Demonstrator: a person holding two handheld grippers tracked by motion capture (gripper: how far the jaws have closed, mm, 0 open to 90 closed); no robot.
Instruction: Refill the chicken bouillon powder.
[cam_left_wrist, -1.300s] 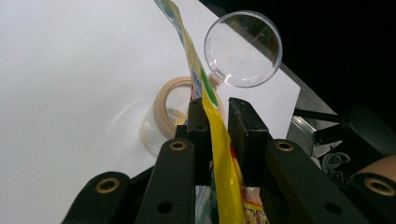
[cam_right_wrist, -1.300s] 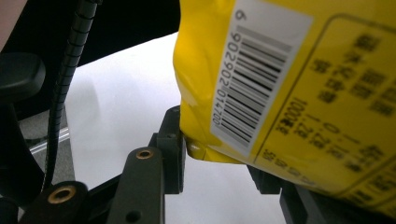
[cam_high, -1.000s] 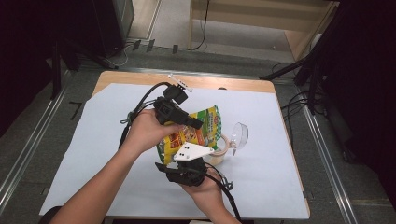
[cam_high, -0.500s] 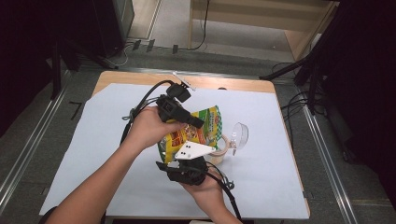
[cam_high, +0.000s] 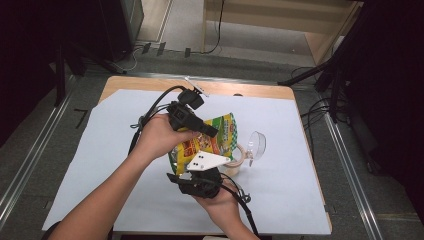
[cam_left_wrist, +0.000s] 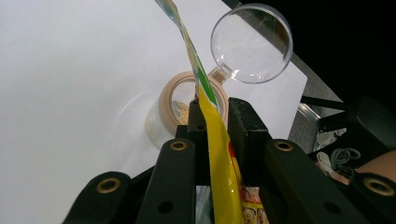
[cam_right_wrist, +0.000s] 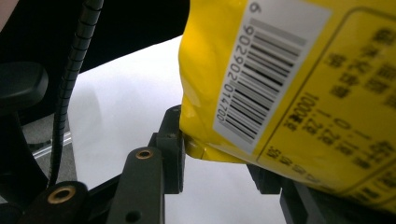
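Observation:
A yellow snack bag (cam_high: 216, 140) hangs tilted above a small clear jar (cam_high: 240, 160) with a beige rim, whose round clear lid (cam_high: 257, 144) stands swung open. My left gripper (cam_high: 212, 132) comes in from the upper left and is shut on the bag's thin upper edge (cam_left_wrist: 205, 95). In its view the jar (cam_left_wrist: 170, 102) lies just below the bag with pale grains inside, and the lid (cam_left_wrist: 251, 44) is beyond it. My right gripper (cam_high: 199, 169), under its grey plate, is shut on the bag's lower corner (cam_right_wrist: 201, 140); the barcode side (cam_right_wrist: 261, 79) faces that camera.
A white sheet (cam_high: 300, 195) covers the wooden table (cam_high: 150, 84). Black cables (cam_high: 142, 120) trail from both grippers. Beyond the table's far edge lie floor cables and a wooden cabinet (cam_high: 280, 20). Metal rails run along both sides.

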